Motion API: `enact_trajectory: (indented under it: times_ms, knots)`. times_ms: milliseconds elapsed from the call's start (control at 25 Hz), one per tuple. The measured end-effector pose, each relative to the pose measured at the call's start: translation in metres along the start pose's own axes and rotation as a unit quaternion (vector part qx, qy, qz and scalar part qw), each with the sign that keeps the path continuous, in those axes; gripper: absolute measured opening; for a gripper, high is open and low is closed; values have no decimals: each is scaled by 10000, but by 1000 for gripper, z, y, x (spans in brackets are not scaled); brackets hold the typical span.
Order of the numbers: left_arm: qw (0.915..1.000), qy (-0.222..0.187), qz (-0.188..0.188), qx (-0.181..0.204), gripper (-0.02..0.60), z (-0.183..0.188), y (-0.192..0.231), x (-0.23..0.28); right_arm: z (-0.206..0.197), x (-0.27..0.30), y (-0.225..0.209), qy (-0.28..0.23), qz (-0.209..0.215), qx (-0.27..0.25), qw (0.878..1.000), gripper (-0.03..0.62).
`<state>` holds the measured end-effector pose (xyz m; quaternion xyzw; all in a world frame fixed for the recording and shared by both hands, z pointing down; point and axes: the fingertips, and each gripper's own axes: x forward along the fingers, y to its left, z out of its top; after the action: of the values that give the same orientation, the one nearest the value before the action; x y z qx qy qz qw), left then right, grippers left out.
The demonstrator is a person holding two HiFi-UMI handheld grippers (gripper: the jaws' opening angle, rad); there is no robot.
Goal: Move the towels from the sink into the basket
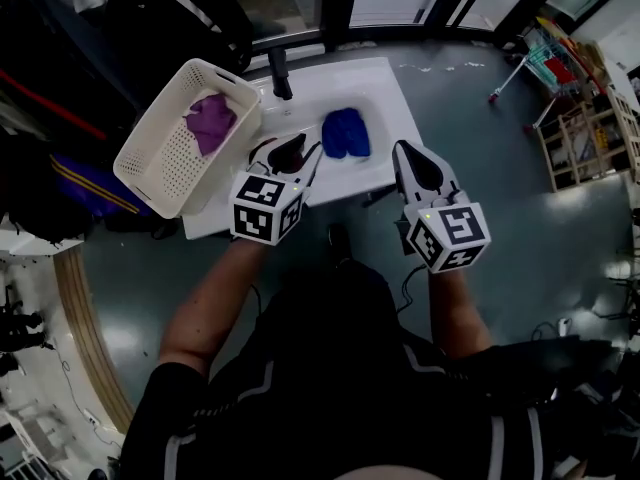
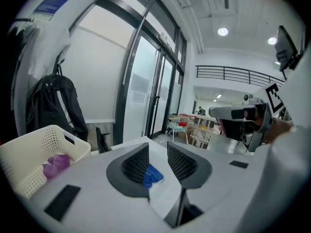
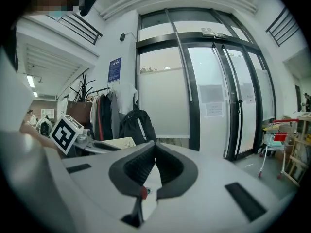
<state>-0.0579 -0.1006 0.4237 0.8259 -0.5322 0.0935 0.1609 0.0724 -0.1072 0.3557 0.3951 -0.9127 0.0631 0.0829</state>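
**Head view.** The left gripper is over the near rim of the white rectangular sink. Its jaws are partly apart and it holds nothing. The blue cloth towel lies crumpled in the sink, just beyond its tips and to their right. No contact is visible. To the left of this gripper sits the white perforated plastic basket, set askew at the sink's left end. The purple cloth towel lies inside it. A black faucet stands straight beyond the tips at the sink's far edge. The right gripper is at the sink's near right corner, to the right of the blue towel and apart from it.

**Left gripper view.** The jaws stand apart with a clear gap. The blue towel shows low in that gap, ahead of the pads, and neither pad presses on it. The basket is to the left, with the purple towel in it. A black backpack hangs beyond the basket. The right gripper is off to the right.

**Right gripper view.** The jaws are closed, tips meeting, with nothing between them. The left gripper's marker cube is to the left. A strip of the basket shows just left of the tips, with the backpack behind it.
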Motion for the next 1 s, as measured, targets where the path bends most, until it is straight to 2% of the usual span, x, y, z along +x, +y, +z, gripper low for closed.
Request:
enact_trajectory:
  times_ms: [200, 360, 560, 760, 1000]
  knots:
    - [9993, 343, 66, -127, 127, -11, 4, 40, 7, 11, -25, -56, -37, 8, 10000, 3]
    - [9973, 641, -58, -361, 144, -21, 8, 77, 6, 23, -48, 1, -55, 9, 10000, 3]
    - [9945, 998, 72, -312, 145, -37, 16, 119, 0, 36, -81, 79, -109, 101, 9999, 3]
    - [9877, 1496, 197, -406, 189, -67, 30, 164, -9, 49, -110, 156, -91, 174, 9997, 3]
    - [9748, 2079, 391, -705, 235, -105, 45, 204, -20, 66, -142, 286, -113, 252, 9992, 3]
